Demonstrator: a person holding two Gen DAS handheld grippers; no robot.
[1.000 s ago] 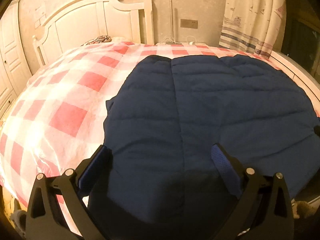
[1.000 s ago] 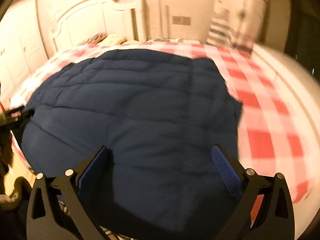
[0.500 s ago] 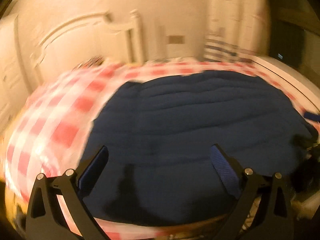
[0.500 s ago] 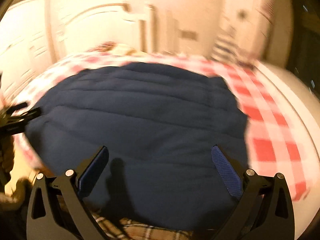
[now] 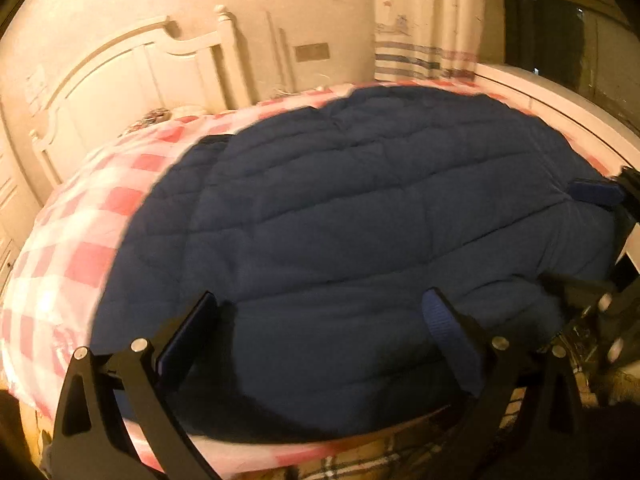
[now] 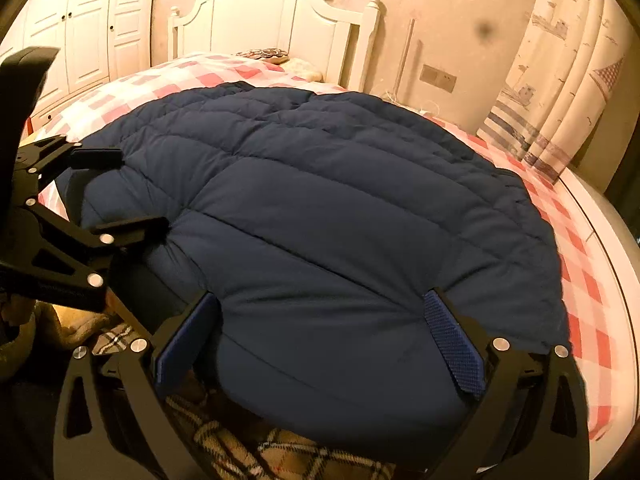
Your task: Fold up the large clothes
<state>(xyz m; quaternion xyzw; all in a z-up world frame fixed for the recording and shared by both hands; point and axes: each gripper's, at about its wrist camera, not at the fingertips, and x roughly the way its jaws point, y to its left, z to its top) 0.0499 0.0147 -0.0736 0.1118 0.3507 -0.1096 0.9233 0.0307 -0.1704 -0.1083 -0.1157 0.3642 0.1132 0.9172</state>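
A large navy quilted jacket point(image 5: 360, 220) point(image 6: 340, 208) lies spread flat on a bed with a red-and-white checked sheet point(image 5: 80, 248). My left gripper point(image 5: 320, 320) is open, low over the jacket's near edge, with fabric between its blue pads point(image 5: 448, 344) but not clamped. My right gripper point(image 6: 320, 320) is also open over the near hem. Each gripper shows in the other's view: the left gripper point(image 6: 120, 192) stands open at the jacket's left edge, and the right gripper point(image 5: 584, 240) stands open at its right edge.
A white headboard point(image 6: 280, 16) and a patterned pillow point(image 6: 264, 54) are at the bed's far end. White wardrobe doors point(image 6: 80, 28) stand to the left, a curtain point(image 6: 560, 80) to the right. A brown plaid blanket point(image 6: 280, 448) hangs at the bed's near edge.
Both grippers dropped toward the jacket's near hem and turned inward, so each now sees the other. Both stayed open. The jacket has not visibly moved.
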